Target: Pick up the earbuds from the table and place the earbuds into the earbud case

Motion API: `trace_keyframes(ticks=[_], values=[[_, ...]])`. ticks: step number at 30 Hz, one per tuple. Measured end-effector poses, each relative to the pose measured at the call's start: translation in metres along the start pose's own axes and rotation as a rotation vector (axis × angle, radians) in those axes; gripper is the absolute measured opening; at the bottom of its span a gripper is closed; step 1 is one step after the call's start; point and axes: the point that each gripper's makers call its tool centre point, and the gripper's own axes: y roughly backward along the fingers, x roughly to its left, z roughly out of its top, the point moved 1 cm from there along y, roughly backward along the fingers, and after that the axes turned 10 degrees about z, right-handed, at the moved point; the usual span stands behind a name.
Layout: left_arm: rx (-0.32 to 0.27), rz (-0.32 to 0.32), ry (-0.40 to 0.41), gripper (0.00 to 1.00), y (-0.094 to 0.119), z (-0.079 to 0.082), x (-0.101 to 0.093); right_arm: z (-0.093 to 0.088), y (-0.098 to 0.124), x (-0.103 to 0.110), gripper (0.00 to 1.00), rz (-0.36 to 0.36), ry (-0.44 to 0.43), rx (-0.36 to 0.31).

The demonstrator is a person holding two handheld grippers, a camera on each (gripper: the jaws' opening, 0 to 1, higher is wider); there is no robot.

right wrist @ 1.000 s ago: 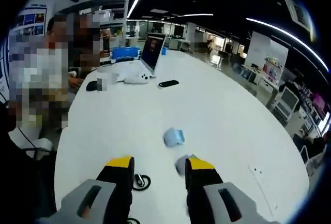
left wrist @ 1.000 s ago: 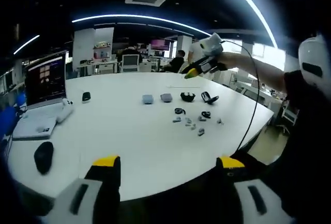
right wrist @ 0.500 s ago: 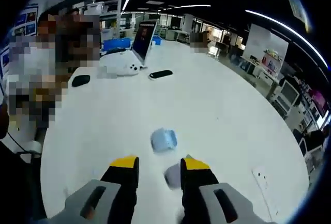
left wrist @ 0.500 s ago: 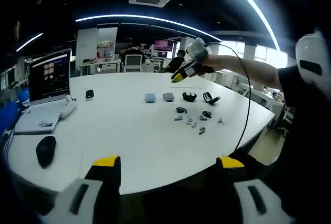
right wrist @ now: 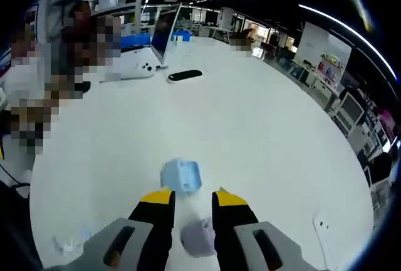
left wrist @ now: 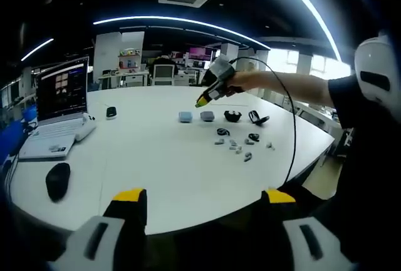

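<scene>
Several small grey earbuds (left wrist: 236,147) and black pieces lie scattered right of centre on the white table (left wrist: 156,164). Behind them stand a blue case (left wrist: 185,117), a grey case (left wrist: 207,116) and a black open case (left wrist: 233,116). My left gripper (left wrist: 204,197) hangs open at the near table edge, holding nothing. My right gripper (left wrist: 200,102), on a person's outstretched arm, hovers just above the blue and grey cases. In the right gripper view, the right gripper (right wrist: 193,199) is open; the blue case (right wrist: 182,175) lies just past its tips and the grey case (right wrist: 199,240) shows between the jaws.
A laptop (left wrist: 59,92), a white controller (left wrist: 83,129), a black mouse (left wrist: 57,181) and a small black item (left wrist: 111,112) sit on the table's left side. A black phone (right wrist: 185,75) lies farther across. People sit at the table's left edge in the right gripper view.
The right gripper has come down and leftward over the table until it is over the blue and grey cases, and its jaws have narrowed a little. The left gripper has stayed put.
</scene>
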Motion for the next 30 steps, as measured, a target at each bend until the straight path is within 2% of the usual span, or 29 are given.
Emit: trace_keyframes(ticks=[6, 11, 21, 24, 30], values=[[0.002, -0.019, 0.010, 0.72, -0.006, -0.002, 0.000, -0.001, -0.019, -0.017, 0.22, 0.000, 0.007, 0.037], [0.000, -0.034, 0.023, 0.72, -0.010, 0.001, -0.001, 0.000, -0.029, -0.023, 0.21, 0.009, -0.006, 0.030], [0.003, -0.046, 0.023, 0.72, -0.017, 0.004, -0.001, 0.001, -0.043, -0.030, 0.19, 0.022, 0.019, 0.061], [0.004, -0.047, 0.026, 0.72, -0.018, 0.003, -0.001, -0.001, -0.046, -0.029, 0.15, 0.034, -0.002, 0.081], [0.006, -0.047, 0.029, 0.72, -0.018, 0.002, 0.000, -0.005, -0.050, -0.028, 0.13, 0.040, -0.015, 0.093]])
